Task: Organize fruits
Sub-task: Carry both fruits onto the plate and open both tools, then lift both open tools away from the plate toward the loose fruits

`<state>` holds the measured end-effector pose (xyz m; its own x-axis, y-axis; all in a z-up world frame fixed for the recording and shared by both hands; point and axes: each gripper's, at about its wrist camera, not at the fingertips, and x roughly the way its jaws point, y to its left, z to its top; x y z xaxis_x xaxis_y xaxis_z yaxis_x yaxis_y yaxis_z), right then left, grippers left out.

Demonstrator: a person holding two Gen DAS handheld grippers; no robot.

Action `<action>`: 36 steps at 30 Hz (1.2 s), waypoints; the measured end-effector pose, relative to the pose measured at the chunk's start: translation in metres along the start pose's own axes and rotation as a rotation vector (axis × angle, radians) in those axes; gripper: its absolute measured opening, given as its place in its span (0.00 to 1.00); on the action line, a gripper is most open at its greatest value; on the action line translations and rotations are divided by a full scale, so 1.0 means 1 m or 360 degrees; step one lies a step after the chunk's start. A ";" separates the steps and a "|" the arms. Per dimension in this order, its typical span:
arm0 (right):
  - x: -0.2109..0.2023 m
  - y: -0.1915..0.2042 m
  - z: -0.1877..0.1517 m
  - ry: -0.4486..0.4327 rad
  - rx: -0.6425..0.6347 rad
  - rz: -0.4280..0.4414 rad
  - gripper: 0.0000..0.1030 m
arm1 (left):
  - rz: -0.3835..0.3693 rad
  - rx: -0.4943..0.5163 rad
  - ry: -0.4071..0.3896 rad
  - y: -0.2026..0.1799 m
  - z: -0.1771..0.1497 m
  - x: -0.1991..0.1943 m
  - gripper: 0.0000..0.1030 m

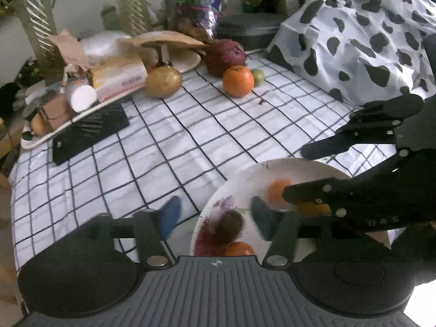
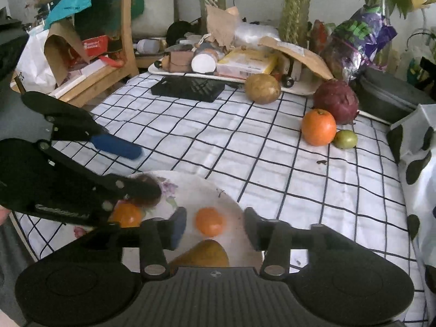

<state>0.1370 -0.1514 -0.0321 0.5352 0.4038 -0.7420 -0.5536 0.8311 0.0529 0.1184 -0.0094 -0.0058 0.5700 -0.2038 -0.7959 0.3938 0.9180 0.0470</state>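
Right wrist, open right claw, plate

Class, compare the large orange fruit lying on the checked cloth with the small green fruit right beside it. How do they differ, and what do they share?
The large orange fruit is bright orange; the small green fruit is dull yellow-green. The orange one is clearly bigger and stands taller. The orange fruit sits closer to the dark red round fruit; the green one lies on its far side, nearer the spotted fabric. Both are roundish and rest on the checked cloth, not on the white plate.
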 end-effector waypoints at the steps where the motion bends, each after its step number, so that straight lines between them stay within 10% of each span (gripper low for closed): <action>1: -0.001 0.000 0.000 -0.0005 -0.0003 -0.0013 0.57 | -0.0006 0.0004 -0.0011 0.000 0.000 -0.002 0.59; 15: -0.031 -0.004 -0.013 -0.0077 0.0046 -0.0158 0.99 | -0.0040 -0.0091 -0.0050 0.003 -0.007 -0.021 0.59; 36: -0.020 -0.064 -0.005 -0.0115 0.0319 -0.0478 1.00 | -0.0084 0.0056 -0.0171 -0.021 0.037 0.014 0.59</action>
<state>0.1582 -0.2143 -0.0245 0.7024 0.1501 -0.6958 -0.2327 0.9722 -0.0252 0.1446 -0.0441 0.0041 0.6213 -0.2886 -0.7285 0.4492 0.8930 0.0294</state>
